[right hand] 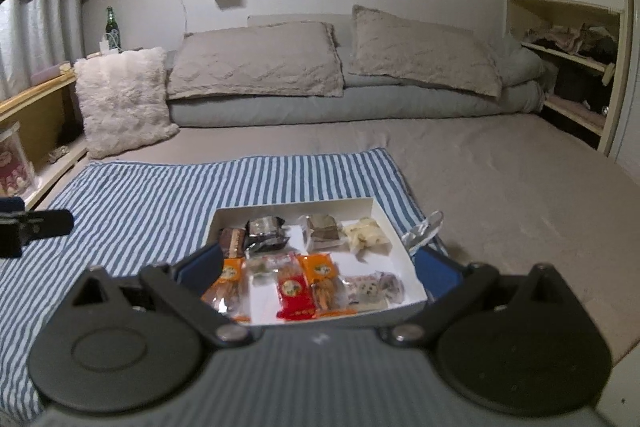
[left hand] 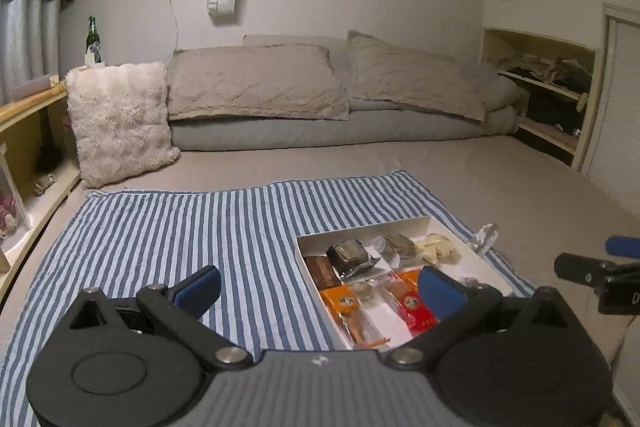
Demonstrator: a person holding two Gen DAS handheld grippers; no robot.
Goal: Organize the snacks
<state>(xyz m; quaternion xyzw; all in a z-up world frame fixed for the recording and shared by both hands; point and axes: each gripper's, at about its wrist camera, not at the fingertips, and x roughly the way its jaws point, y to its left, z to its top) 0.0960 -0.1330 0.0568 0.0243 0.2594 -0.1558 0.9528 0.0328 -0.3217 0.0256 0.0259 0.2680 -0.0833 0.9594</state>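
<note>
A shallow white box (right hand: 394, 231) (left hand: 362, 232) sits on a blue-striped cloth (right hand: 140, 195) (left hand: 180, 227) on the bed. It holds several wrapped snacks: orange packets (right hand: 318, 269) (left hand: 344, 301), a red packet (right hand: 294, 293) (left hand: 414, 309), a dark foil packet (right hand: 266, 231) (left hand: 350, 255), a brown bar (right hand: 232, 241) (left hand: 322, 269) and pale pieces (right hand: 366, 233) (left hand: 436, 247). My left gripper (left hand: 318, 291) is open and empty, above the cloth at the box's near left side. My right gripper (right hand: 318, 269) is open and empty, straddling the box's near end.
A crumpled clear wrapper (right hand: 424, 231) (left hand: 486, 237) lies on the cloth right of the box. Pillows (right hand: 256, 61), a folded grey duvet (right hand: 360, 107) and a fluffy cushion (right hand: 122, 99) line the far side. Shelves (right hand: 572, 67) stand right; a green bottle (right hand: 111, 23) stands on the left ledge.
</note>
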